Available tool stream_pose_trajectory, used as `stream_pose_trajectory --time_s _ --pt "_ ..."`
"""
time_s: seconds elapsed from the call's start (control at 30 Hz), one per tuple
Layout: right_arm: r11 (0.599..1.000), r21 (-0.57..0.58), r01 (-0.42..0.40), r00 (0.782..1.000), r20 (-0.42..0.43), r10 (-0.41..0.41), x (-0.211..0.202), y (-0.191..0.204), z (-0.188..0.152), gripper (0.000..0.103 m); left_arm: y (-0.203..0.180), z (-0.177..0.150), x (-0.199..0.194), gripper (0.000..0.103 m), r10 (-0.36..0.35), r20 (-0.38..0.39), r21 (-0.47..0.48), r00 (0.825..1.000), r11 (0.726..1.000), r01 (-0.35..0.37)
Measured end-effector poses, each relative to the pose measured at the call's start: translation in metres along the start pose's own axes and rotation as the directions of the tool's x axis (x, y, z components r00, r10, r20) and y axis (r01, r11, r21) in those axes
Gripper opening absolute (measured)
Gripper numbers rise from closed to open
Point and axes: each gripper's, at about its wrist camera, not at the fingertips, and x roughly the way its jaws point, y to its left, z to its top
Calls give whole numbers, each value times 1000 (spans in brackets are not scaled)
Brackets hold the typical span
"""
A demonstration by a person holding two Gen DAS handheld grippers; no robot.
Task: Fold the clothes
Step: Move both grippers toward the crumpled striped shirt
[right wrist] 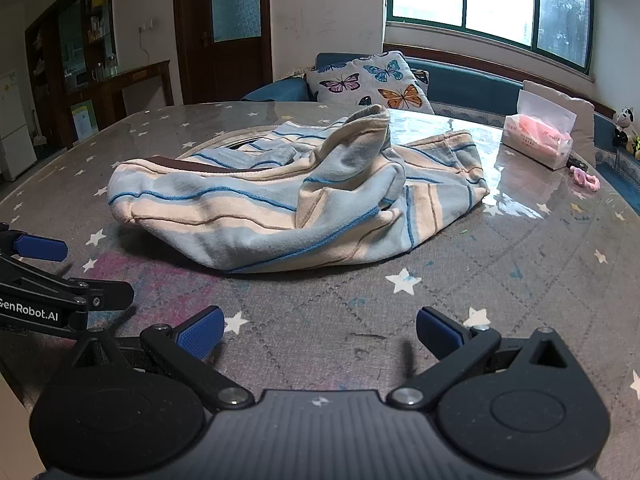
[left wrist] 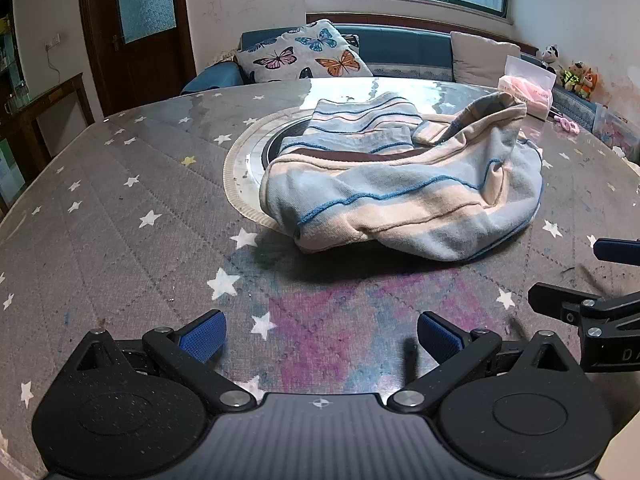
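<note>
A crumpled garment with light blue and cream stripes (left wrist: 400, 184) (right wrist: 288, 204) lies in a heap on the star-patterned table (left wrist: 120, 240) (right wrist: 500, 300). Part of it rests on a round mat (left wrist: 244, 168). My left gripper (left wrist: 320, 338) hovers over the table short of the heap's near edge, jaws wide open and holding nothing. My right gripper (right wrist: 318, 334) is likewise wide open and holds nothing, just short of the heap. Each gripper shows at the edge of the other's view: the right gripper (left wrist: 592, 276) and the left gripper (right wrist: 52, 272).
A pack of tissues (right wrist: 540, 140) (left wrist: 528, 88) and a small pink item (right wrist: 586, 178) lie at the table's far right. Beyond the table stands a blue sofa with a butterfly cushion (left wrist: 304, 54) (right wrist: 372, 84).
</note>
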Motion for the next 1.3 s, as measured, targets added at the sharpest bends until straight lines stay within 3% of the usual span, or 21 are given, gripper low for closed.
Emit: stream_pose_trajectory --time_s 1.3 --pt "1000 -23 7 1000 -12 -7 8 1 12 103 8 14 10 103 12 -9 -1 1000 1000 -12"
